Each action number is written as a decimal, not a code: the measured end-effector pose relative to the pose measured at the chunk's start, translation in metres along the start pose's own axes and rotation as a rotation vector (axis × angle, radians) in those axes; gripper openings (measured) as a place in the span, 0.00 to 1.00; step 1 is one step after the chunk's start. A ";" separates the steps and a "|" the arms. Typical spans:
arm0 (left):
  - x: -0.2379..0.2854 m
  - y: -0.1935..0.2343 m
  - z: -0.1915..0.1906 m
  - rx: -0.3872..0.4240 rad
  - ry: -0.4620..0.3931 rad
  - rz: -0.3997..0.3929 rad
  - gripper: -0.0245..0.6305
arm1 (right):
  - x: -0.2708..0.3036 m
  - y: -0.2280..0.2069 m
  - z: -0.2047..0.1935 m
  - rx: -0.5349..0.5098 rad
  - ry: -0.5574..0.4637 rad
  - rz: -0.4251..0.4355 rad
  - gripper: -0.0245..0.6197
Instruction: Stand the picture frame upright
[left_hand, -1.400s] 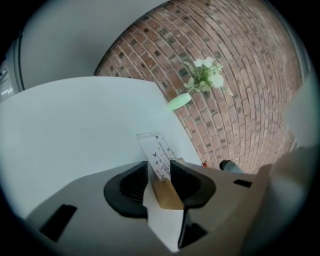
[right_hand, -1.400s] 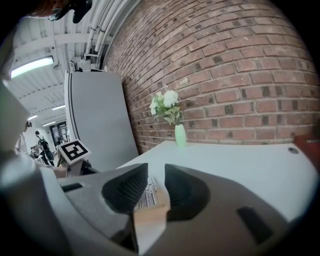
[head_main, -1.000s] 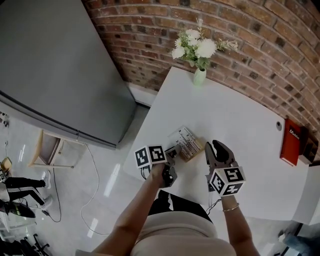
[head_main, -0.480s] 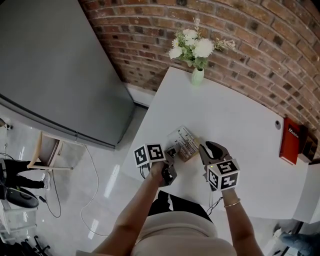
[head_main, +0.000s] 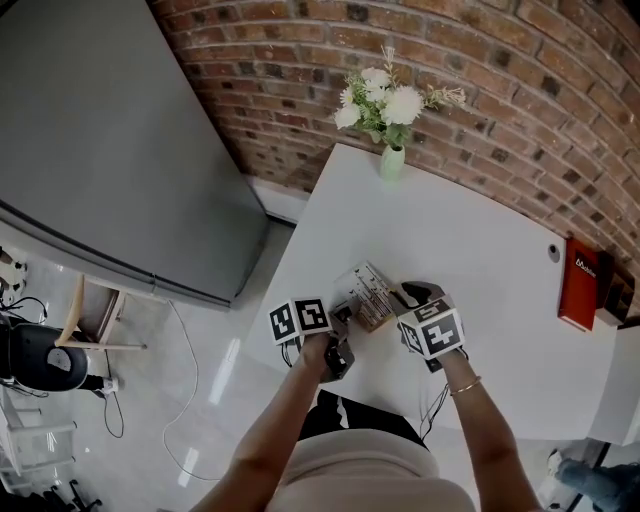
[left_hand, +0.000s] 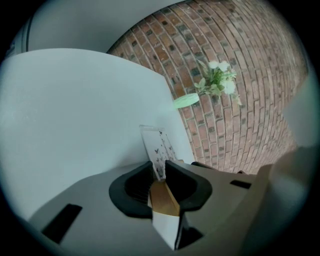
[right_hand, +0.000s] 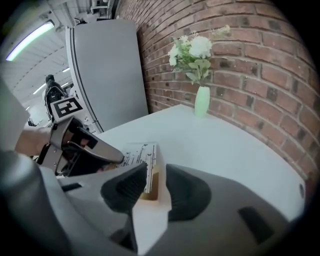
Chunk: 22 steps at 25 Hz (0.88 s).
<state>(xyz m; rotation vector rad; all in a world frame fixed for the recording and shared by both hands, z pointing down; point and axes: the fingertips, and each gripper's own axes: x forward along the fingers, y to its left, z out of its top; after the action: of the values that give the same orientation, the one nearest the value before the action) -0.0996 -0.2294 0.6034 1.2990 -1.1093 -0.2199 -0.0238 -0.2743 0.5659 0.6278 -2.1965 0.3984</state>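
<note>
The right tool (right_hand: 156, 172) has been brought up to the picture frame (head_main: 368, 295), well apart from the vase (head_main: 391, 162) on the counter (head_main: 480, 240), its jaws opening round one edge while the left tool (left_hand: 159, 170) is clamped on another; judged light, stiff, breakable, best gripped by its edges.

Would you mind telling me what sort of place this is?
Probably a studio or office corner dressed like a home: a brick wall, a white table with a vase of flowers, and loose cables on a glossy floor.
</note>
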 end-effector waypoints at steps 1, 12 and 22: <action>0.000 0.000 0.000 0.000 0.001 0.001 0.15 | 0.002 0.000 0.001 -0.005 0.006 0.001 0.20; 0.002 -0.001 0.000 0.000 0.012 0.003 0.15 | 0.026 0.001 0.000 -0.048 0.134 0.021 0.20; -0.001 -0.008 0.002 0.067 0.010 0.004 0.12 | 0.020 -0.001 0.000 -0.060 0.110 -0.014 0.12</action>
<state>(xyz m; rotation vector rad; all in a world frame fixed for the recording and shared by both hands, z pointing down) -0.0983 -0.2330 0.5961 1.3562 -1.1183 -0.1742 -0.0351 -0.2814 0.5815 0.5751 -2.0903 0.3505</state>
